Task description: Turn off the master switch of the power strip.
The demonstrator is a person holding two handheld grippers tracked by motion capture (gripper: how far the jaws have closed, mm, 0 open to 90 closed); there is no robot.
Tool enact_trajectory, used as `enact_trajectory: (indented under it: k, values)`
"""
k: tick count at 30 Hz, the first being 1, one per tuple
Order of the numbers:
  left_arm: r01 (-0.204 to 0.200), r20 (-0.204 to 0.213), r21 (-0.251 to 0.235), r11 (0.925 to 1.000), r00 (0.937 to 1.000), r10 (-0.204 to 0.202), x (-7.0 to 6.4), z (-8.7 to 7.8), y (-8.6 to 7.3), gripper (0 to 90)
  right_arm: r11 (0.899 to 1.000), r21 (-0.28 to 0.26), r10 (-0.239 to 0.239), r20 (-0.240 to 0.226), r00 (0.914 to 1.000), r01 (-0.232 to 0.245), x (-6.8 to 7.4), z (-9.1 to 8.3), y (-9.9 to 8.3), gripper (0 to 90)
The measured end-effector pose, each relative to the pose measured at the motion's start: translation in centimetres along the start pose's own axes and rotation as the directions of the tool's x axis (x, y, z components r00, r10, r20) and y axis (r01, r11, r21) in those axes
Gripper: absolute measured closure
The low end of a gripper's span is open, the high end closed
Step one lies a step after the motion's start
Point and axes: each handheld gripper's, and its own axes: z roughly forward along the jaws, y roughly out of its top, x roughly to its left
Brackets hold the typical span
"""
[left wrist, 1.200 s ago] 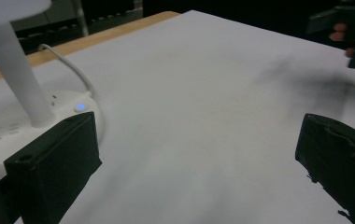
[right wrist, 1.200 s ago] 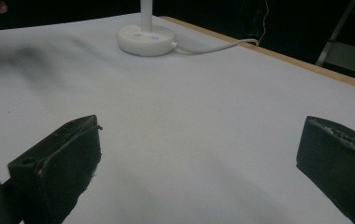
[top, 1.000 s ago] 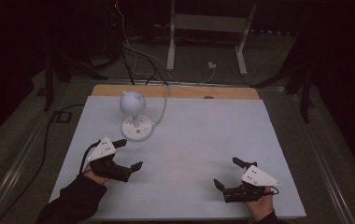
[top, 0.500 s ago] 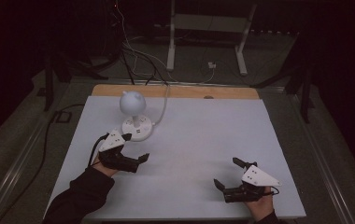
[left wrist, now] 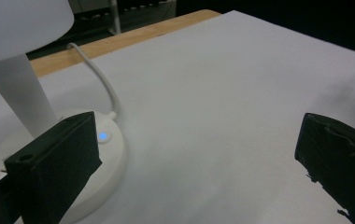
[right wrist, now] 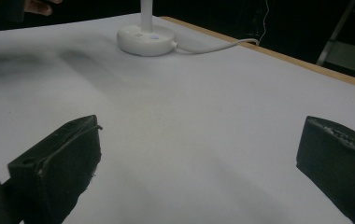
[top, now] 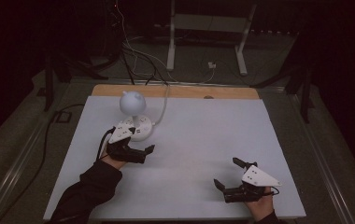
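A white desk lamp point(top: 132, 102) with a round head stands on a disc base point(top: 140, 129) at the back left of the white tabletop point(top: 203, 135). My left gripper point(top: 142, 139) is open right beside that base, one jaw over its near edge. In the left gripper view the base point(left wrist: 108, 151) with a small blue light point(left wrist: 102, 136) lies just past the left jaw, and nothing sits between the jaws of the left gripper point(left wrist: 196, 158). My right gripper point(top: 226, 171) rests open at the front right, empty point(right wrist: 199, 154), with the lamp base point(right wrist: 145, 39) far off.
The lamp's white cable point(top: 162, 105) runs from the base over the wooden back edge point(top: 189, 91) to the floor. Beyond the table stand a white frame point(top: 203, 32) and dark cables on the floor. A hand point(right wrist: 40, 5) shows far off in the right gripper view.
My left gripper has moved forward and to the right, from the front left up to the lamp's base. The right gripper has stayed where it was.
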Motion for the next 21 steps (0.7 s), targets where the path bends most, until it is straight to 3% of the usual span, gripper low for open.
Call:
enact_trajectory:
  k: [5,9,16,21]
  values:
    - [0.008,-0.016,-0.001,1.0000,0.9998,-0.008,0.2,0.7,0.1,0.4,1.000,0.000,0.001,0.000,1.0000,-0.001,0.0,0.0,0.0,0.0]
    - [0.053,-0.030,0.008,0.9986,0.9982,-0.053,0.6,1.4,0.2,0.4,1.000,-0.002,0.004,-0.001,1.0000,-0.004,0.0,0.0,0.0,0.0]
    - [0.088,-0.056,0.022,0.9959,0.9946,-0.087,0.8,2.5,0.5,0.4,1.000,0.000,0.008,-0.005,1.0000,-0.008,-0.1,0.0,0.0,0.0]
    - [0.081,-0.077,0.026,0.9964,0.9939,-0.078,0.9,3.3,0.6,0.4,1.000,0.002,0.010,-0.009,0.9999,-0.010,-0.1,0.0,-0.1,0.0]
